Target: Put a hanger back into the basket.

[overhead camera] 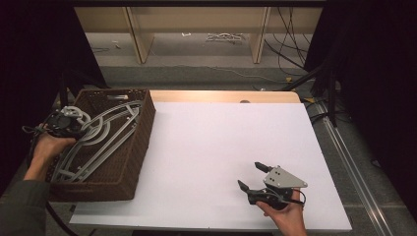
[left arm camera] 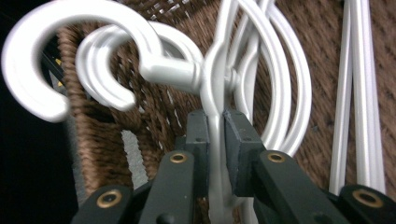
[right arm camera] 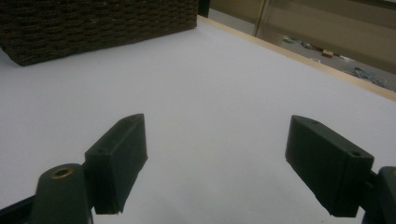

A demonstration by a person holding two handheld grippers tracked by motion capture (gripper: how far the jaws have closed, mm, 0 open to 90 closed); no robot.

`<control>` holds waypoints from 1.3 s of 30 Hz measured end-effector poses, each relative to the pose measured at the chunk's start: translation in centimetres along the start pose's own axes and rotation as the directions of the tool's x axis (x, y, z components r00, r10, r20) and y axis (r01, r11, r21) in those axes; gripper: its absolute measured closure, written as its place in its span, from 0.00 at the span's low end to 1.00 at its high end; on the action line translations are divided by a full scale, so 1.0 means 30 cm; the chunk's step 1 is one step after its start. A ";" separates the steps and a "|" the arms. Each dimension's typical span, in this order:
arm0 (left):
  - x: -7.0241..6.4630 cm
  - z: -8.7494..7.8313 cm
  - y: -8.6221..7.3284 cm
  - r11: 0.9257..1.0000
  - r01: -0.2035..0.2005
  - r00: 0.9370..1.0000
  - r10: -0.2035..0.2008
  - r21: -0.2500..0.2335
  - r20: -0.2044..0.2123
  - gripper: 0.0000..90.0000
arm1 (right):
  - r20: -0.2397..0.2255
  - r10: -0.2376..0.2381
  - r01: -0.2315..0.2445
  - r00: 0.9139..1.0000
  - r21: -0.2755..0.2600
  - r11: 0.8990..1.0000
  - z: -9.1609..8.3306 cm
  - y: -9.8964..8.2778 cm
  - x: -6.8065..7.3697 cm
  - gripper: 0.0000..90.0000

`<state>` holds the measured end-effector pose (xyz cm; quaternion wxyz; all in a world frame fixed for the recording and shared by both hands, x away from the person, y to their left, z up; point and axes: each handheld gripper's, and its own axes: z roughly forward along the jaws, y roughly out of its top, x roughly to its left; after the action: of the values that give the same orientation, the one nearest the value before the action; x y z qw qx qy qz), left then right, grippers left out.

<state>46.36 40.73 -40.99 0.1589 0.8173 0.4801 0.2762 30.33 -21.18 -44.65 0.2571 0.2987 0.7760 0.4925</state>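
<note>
Left hand-held gripper [left arm camera: 215, 140] over basket [overhead camera: 135, 162] left rim, clamped on grey hanger [left arm camera: 212, 88] neck just below hook. Right hand-held gripper [overhead camera: 250, 176] well right of basket, spread wide, empty.

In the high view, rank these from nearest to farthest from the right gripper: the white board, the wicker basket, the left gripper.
1. White board: the right gripper sits open at its near right corner.
2. Wicker basket: at the board's left edge, holding grey hangers.
3. Left gripper: over the basket's far left rim, shut on a hanger.
</note>
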 end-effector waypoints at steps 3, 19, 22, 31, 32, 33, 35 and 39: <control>0.005 0.003 -0.008 0.999 0.034 0.999 -0.034 -0.005 0.011 0.89 | -0.011 -0.004 0.005 1.000 0.015 1.000 -0.001 0.000 0.001 0.24; -0.001 -0.080 0.015 0.975 0.174 0.984 -0.176 -0.136 -0.006 0.52 | -0.009 -0.003 0.003 1.000 0.014 1.000 -0.003 0.001 -0.001 0.24; -0.016 -0.113 0.024 0.966 0.187 0.981 -0.192 -0.179 -0.009 0.48 | 0.003 -0.005 0.005 1.000 -0.002 1.000 -0.001 0.002 -0.001 0.24; -0.085 -0.177 0.029 0.933 0.238 0.971 -0.228 -0.268 0.069 0.42 | 0.001 -0.008 0.008 1.000 0.003 1.000 -0.002 0.001 -0.001 0.24; -0.095 -0.187 0.028 0.931 0.240 0.971 -0.227 -0.276 0.080 0.42 | -0.007 -0.007 0.007 1.000 0.007 1.000 -0.005 0.003 -0.001 0.24; -0.102 -0.192 0.029 0.929 0.240 0.971 -0.225 -0.282 0.084 0.41 | -0.004 -0.005 0.005 1.000 0.003 1.000 -0.005 0.004 0.000 0.24; -0.123 -0.207 0.031 0.921 0.245 0.969 -0.222 -0.302 0.108 0.41 | 0.000 -0.003 0.003 1.000 0.003 1.000 -0.002 0.001 -0.001 0.24; -0.171 -0.236 0.039 0.904 0.262 0.964 -0.227 -0.338 0.140 0.37 | -0.004 -0.006 0.006 1.000 0.002 1.000 -0.004 0.004 0.000 0.24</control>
<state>40.90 35.66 -36.26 0.3599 0.7209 0.5131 0.2958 30.27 -21.22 -44.51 0.2568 0.2955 0.7779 0.4915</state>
